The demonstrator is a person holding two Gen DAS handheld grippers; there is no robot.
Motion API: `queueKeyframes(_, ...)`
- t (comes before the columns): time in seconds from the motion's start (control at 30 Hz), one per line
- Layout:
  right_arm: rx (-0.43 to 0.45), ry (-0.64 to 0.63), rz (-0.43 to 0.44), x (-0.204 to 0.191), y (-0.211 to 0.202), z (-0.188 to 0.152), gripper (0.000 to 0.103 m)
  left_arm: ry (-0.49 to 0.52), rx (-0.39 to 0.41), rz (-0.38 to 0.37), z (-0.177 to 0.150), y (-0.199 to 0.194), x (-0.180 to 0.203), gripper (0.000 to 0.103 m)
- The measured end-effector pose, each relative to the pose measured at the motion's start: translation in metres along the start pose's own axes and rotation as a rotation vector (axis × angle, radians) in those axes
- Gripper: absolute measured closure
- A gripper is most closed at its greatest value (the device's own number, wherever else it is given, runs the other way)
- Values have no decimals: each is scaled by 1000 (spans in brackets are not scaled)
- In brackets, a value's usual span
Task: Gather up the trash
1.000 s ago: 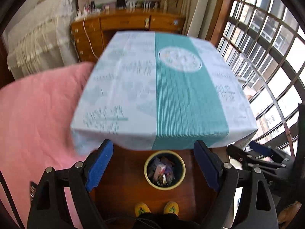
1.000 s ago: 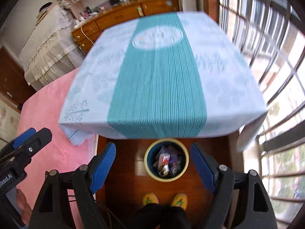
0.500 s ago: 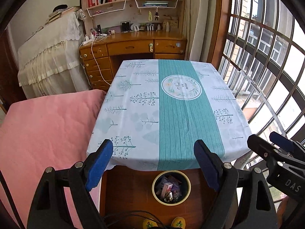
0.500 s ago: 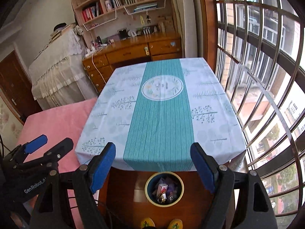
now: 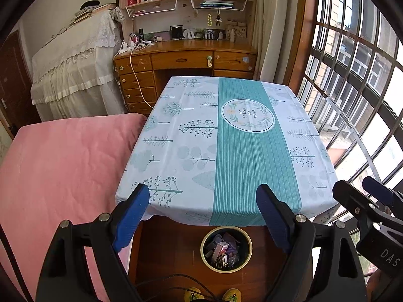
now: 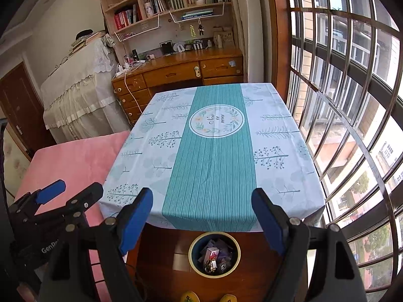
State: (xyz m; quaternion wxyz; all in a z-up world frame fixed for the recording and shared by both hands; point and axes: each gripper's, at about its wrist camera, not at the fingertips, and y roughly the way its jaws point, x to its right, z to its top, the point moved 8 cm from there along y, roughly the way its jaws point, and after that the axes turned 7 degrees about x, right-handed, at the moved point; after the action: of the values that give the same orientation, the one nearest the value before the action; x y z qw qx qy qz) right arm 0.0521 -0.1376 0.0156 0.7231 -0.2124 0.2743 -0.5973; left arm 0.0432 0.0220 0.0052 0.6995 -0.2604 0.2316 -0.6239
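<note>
— Tongs, left point(image 5: 202, 215): spread wide, blue pads point(image 5: 132, 215) well apart, nothing between them. Held high above the near edge of the table point(image 5: 176, 151).

— Tongs, right point(image 6: 201, 217): likewise wide open, gripping nothing, over the same near edge. Also seen at the right margin of the left wrist view, beside the left pair.

— Largest item?

— Pink bed point(image 5: 63, 166), left of the table, butted against its side. Wrinkled cover, otherwise bare.

— Next?

— Table, draped in a pale cloth with tree prints and a teal striped band point(image 6: 211, 171) down the middle; round emblem point(image 6: 216, 122) toward the far half, lettered "Now or never". Cloth top bare in both views.

— Beyond it?

— Wooden desk point(image 5: 186, 60) against the far wall, small clutter along its back edge, white cable point(image 5: 136, 75) hanging over its drawers. Bookshelf point(image 6: 171, 0) above. Lace-covered furniture point(image 5: 75, 68) to the left of the desk. Barred window point(image 6: 352, 100) along the right side.

— Task item?

— Trash bin point(image 6: 214, 253), round, yellow rim, standing on the wooden floor point(image 6: 163, 251) just in front of the table's near edge, partly under the cloth overhang. Lies below and between the pads in both views. Holds wrappers and small packets point(image 6: 212, 254), heaped roughly to the rim; individual pieces too small to identify.

— Smallest?

— Yellow shoe tips point(image 5: 192, 295) at the bottom margin, just short of the bin.
</note>
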Motion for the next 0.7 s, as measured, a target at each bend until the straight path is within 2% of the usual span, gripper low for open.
queueKeyframes(0.7, -10, -53, 29, -14, 10, 2, 22, -12, -2, 7, 1, 6, -6, 18)
